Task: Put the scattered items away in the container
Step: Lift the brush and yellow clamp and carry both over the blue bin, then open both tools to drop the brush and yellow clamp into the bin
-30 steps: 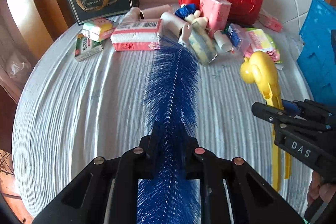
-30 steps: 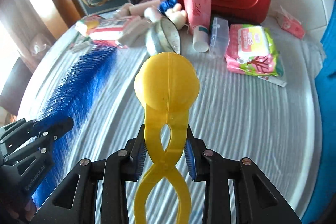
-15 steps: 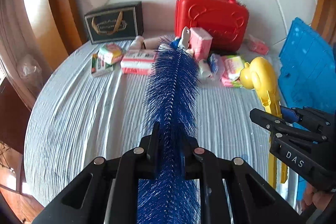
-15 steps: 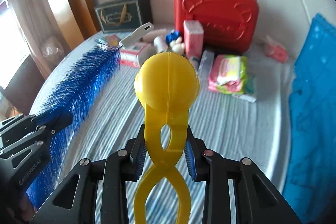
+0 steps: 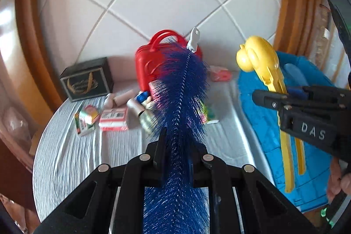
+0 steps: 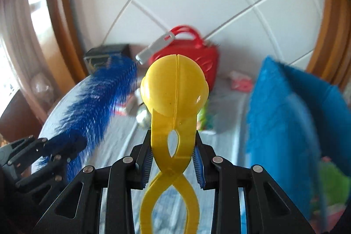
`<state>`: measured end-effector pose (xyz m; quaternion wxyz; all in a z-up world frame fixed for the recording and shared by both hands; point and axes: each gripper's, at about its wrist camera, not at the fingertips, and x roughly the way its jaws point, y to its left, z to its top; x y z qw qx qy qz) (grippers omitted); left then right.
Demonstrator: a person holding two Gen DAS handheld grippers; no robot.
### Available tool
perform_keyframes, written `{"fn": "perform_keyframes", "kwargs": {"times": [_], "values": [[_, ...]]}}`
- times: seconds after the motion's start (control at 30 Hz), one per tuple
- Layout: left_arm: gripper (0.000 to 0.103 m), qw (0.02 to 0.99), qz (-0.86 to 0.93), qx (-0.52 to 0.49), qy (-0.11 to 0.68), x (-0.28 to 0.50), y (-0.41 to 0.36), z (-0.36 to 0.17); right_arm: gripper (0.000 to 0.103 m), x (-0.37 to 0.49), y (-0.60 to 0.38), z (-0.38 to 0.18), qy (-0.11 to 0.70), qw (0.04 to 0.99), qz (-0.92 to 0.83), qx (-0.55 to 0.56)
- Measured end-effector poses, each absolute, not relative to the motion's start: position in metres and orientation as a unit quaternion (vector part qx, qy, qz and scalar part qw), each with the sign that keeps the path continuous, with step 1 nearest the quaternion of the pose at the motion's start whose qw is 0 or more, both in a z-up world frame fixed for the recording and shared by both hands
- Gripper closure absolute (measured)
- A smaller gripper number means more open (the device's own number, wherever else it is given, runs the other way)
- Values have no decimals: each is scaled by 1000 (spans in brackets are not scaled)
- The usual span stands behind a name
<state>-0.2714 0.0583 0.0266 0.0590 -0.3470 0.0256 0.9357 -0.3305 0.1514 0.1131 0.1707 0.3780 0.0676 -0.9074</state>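
The round table, under a ribbed white cloth, ran bare from its near-left rim up to the clutter at the back, and the blue container stood open along its right edge.

The red case leaned on the tiled wall behind the pile, with the black gift box to its left.

The left gripper was clamped on the blue bristle brush, which was raised above the cloth with its long axis pointing away toward the case and its white tip uppermost; its near end ran out of frame.

The right gripper pinched the yellow ball-shaped tongs at the neck, ball end forward, handles cut off below, beside the container.

The small packets were partly hidden behind the bristles, and the right wrist view was smeared.
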Motion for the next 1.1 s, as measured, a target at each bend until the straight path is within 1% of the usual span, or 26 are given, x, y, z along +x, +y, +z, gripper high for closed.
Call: {"fn": "perform_keyframes", "kwargs": {"times": [0.13, 0.27, 0.43, 0.57, 0.67, 0.83, 0.97, 1.1], "values": [[89, 87, 937, -337, 42, -282, 106, 60, 71, -339, 196, 149, 61, 143, -913, 376], [89, 110, 938, -326, 48, -292, 168, 92, 71, -350, 266, 181, 64, 104, -920, 373], [89, 142, 932, -332, 34, -310, 261, 118, 71, -371, 361, 194, 78, 71, -917, 384], [89, 160, 923, -350, 14, -330, 338, 125, 71, -394, 432, 197, 71, 80, -913, 395], [89, 158, 914, -375, 6, -352, 380, 109, 71, -410, 480, 185, 62, 86, -904, 414], [89, 144, 881, -450, 28, -382, 443, 55, 71, -439, 527, 127, 56, 87, -877, 470], [89, 134, 858, -492, 67, -389, 468, 10, 71, -455, 547, 73, 49, 89, -850, 517], [89, 121, 845, -513, 90, -392, 480, -15, 71, -459, 553, 41, 51, 91, -833, 543]]}}
